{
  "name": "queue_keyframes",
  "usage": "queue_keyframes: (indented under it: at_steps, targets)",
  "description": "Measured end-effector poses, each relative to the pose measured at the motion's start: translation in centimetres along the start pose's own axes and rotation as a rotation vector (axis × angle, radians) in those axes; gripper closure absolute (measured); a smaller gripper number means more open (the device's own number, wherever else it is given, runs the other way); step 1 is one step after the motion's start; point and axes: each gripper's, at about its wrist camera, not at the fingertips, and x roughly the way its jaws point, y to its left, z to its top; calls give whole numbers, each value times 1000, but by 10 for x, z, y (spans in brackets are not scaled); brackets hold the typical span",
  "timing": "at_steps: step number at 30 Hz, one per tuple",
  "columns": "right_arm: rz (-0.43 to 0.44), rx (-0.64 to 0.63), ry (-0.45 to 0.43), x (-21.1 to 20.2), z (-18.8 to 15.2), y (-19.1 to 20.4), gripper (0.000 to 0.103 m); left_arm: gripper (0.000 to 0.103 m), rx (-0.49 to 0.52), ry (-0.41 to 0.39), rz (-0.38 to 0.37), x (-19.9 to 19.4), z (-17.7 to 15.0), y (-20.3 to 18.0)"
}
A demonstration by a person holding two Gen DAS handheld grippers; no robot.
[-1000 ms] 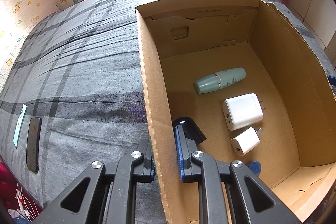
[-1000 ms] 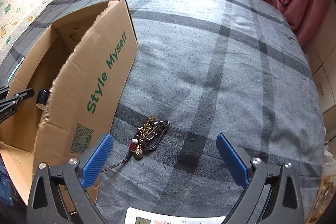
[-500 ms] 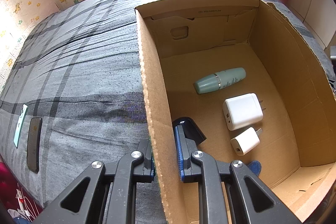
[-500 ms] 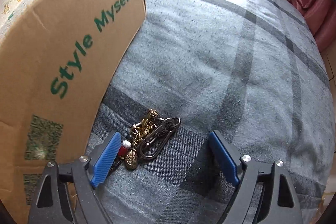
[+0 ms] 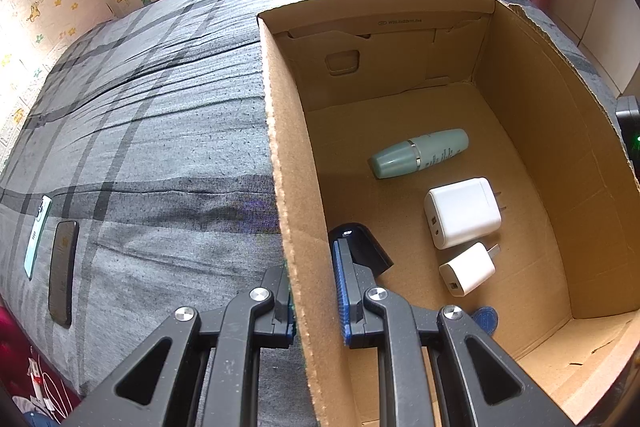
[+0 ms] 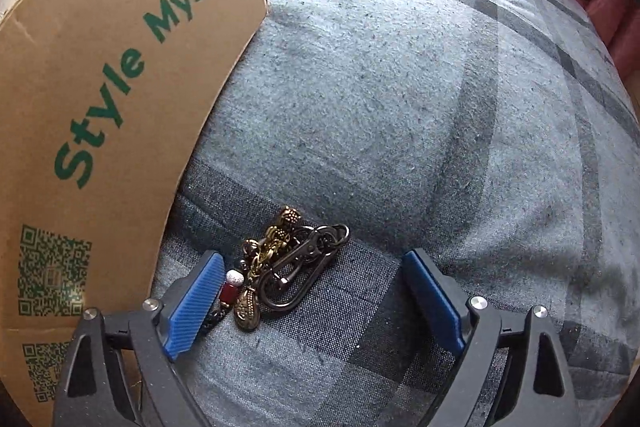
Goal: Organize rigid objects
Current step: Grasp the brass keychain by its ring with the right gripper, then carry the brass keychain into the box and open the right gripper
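1. Left gripper (image 5: 316, 291): jaws clamped on cardboard box (image 5: 296, 227) wall.
2. Right gripper (image 6: 316, 303): jaws wide, opening, straddling keychain (image 6: 280, 267), not pressing it.
3. Keychain on bed (image 6: 400, 127), beside box.

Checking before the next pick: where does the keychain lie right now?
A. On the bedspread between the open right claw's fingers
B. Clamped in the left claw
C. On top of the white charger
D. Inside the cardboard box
A. The keychain lies on the grey bedspread between the right claw's spread fingers, outside the cardboard box.
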Motion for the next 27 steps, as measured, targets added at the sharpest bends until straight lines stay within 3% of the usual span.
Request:
queue_keyframes:
  at_steps: [9, 12, 15, 16, 17, 18, 19, 23, 27]
  targets:
    - [-3, 29, -37, -5, -4, -5, 8, 86, -8, 3, 0, 1, 0, 1]
    - [-26, 22, -35, -9, -5, -2, 13, 86, -6, 1, 3, 0, 0, 0]
    - [-38, 36, -25, -13, -6, 1, 29, 86, -2, 2, 8, 1, 1, -1]
    - [-46, 46, -28, -16, -6, 1, 45, 86, -3, 2, 7, 0, 1, -1]
    - [-49, 52, -27, -19, -7, 2, 69, 86, -4, 2, 6, 0, 1, -1]
    - [-53, 57, -22, -23, -7, 3, 75, 86, -4, 3, 6, 0, 1, -1]
    - [-52, 59, -18, -26, -8, 4, 88, 86, -2, 3, 7, 0, 1, -2]
    - [-109, 56, -28, -38, -12, 12, 98, 86, -2, 3, 5, 1, 1, -1]
    - [-109, 109, -29, -50, -15, 12, 98, 86, -3, 2, 5, 1, 1, -1]
